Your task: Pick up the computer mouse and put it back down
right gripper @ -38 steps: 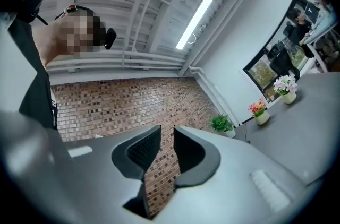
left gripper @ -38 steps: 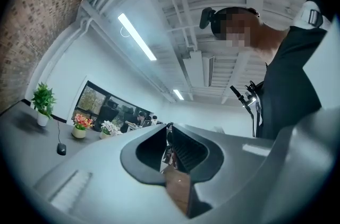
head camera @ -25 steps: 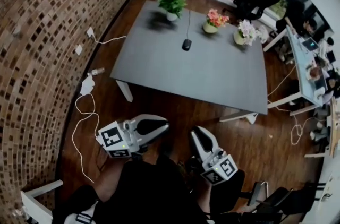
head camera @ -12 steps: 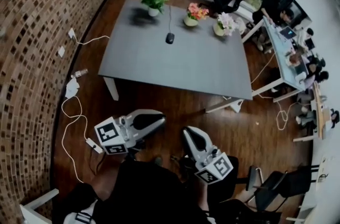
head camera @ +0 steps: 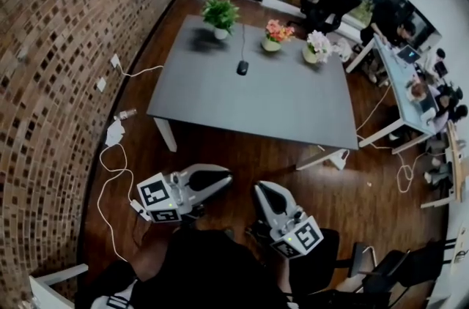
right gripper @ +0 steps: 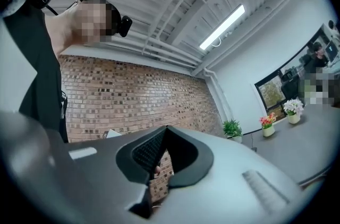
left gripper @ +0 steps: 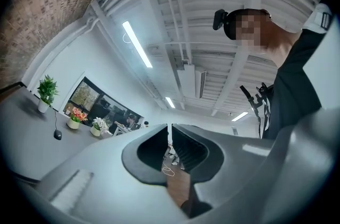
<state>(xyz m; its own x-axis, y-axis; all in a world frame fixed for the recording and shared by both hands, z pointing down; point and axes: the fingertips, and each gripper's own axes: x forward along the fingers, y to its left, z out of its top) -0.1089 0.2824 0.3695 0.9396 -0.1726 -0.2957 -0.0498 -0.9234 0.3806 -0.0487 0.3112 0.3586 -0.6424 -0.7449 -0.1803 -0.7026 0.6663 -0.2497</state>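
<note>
While both grippers hung low near the person's lap, well short of the table (head camera: 286,106), neither looked ready to grasp: the left gripper (head camera: 222,176) had its jaws pressed together on nothing, and the right gripper (head camera: 261,190) was likewise closed and empty. The computer mouse (head camera: 242,67) lay untouched at twelve o'clock, on the table's far half, apparently awaiting the approach.

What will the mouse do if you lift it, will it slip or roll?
The mouse looks small, so probably light and stiff. Its rounded top may slip in jaws. Its cable runs toward the far table edge, so it might tug back.
</note>
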